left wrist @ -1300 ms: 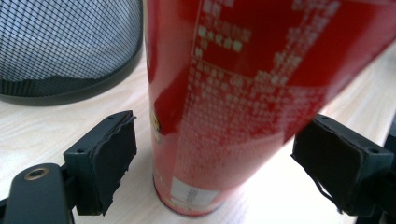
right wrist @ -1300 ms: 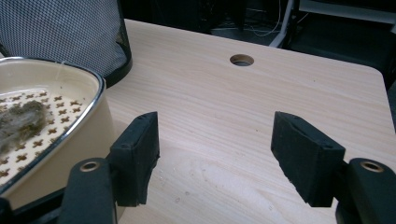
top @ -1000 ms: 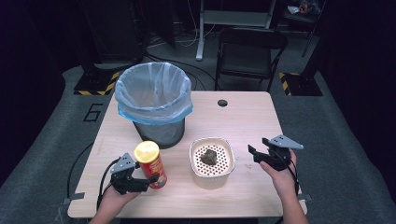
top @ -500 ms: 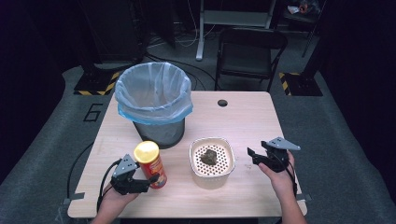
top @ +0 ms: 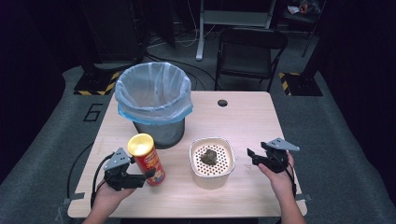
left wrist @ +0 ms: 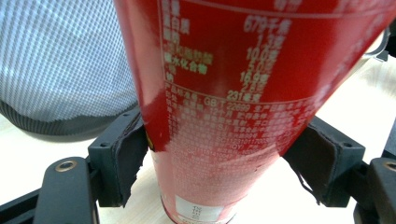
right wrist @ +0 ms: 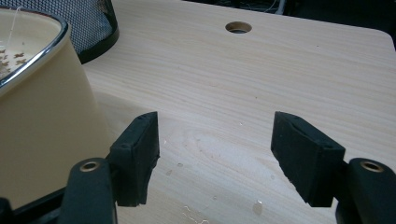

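Both pads of the left hand-held gripper [top: 140,175] pinched the red chip can [top: 145,159] low on its stiff, light, slick wall, where a firmer mid-height hold seemed safer, while the right hand-held gripper [top: 254,158] stood spread beside the strainer bowl [top: 211,175] on the counter [top: 233,121].

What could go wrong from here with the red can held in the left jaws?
The left gripper grips the red can low on its body, so the tall can could tip or slip. The lined bin stands just behind it; swinging the can could knock its rim. The cream basket sits close beside it.
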Demonstrator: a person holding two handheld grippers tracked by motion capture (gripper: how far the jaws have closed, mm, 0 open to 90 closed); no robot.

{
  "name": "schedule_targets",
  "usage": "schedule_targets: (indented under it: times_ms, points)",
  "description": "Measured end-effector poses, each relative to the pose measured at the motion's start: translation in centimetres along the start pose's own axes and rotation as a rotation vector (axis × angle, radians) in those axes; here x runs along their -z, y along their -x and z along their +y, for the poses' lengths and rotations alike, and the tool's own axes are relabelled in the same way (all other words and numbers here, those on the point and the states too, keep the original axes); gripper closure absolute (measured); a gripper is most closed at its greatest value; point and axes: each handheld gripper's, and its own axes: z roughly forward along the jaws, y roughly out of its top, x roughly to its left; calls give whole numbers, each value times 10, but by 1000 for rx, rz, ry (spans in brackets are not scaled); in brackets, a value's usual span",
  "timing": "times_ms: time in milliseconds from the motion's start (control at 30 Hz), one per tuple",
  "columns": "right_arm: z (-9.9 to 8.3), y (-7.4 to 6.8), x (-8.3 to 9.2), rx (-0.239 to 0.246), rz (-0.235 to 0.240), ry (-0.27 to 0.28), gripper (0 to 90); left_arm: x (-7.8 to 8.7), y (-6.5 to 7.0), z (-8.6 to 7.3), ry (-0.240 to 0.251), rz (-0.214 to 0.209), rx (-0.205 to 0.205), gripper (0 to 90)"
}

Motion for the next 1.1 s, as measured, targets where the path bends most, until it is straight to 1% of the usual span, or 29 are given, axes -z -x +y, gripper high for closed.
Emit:
schedule_targets:
  times_ms: [100, 167, 233, 300, 367, 500, 567, 600, 733, 900, 967, 1033, 1100]
  points:
    - [0, 0, -1, 2, 1, -4, 321, 6, 2, 13, 1, -2, 2, 234]
    - [-1, 1, -1, 4, 2, -3, 320, 11, 3, 24, -15, -12, -3, 234]
    - [-1, 1, -2, 0, 0, -6, 320, 15, 4, 34, -18, -19, -5, 234]
    - [-1, 1, -2, -5, 0, -6, 320, 20, 5, 46, -18, -27, -13, 234]
    - [-2, 2, -1, 0, -2, -4, 321, 26, 6, 58, -13, -35, -9, 234]
    - [-2, 3, -1, -17, 1, -3, 321, 40, 7, 86, 1, -46, -10, 234]
    - [-3, 2, -1, -9, 1, -4, 321, 47, 7, 101, 10, -52, -9, 234]
    - [-2, 3, 0, -8, 1, -5, 321, 51, 7, 109, 14, -51, -15, 234]
    - [-3, 4, 0, -18, 1, 0, 321, 61, 6, 138, 8, -59, -11, 234]
    - [-3, 5, 0, -20, 1, -3, 321, 69, 6, 172, -1, -50, -17, 234]
    - [-4, 5, 0, -23, 0, 1, 321, 72, 7, 184, 2, -55, -16, 234]
    - [-4, 5, 0, -28, 1, -1, 321, 74, 9, 194, 3, -47, -32, 234]
    - [-5, 6, 1, -29, 0, 1, 321, 77, 10, 204, 15, -43, -50, 234]
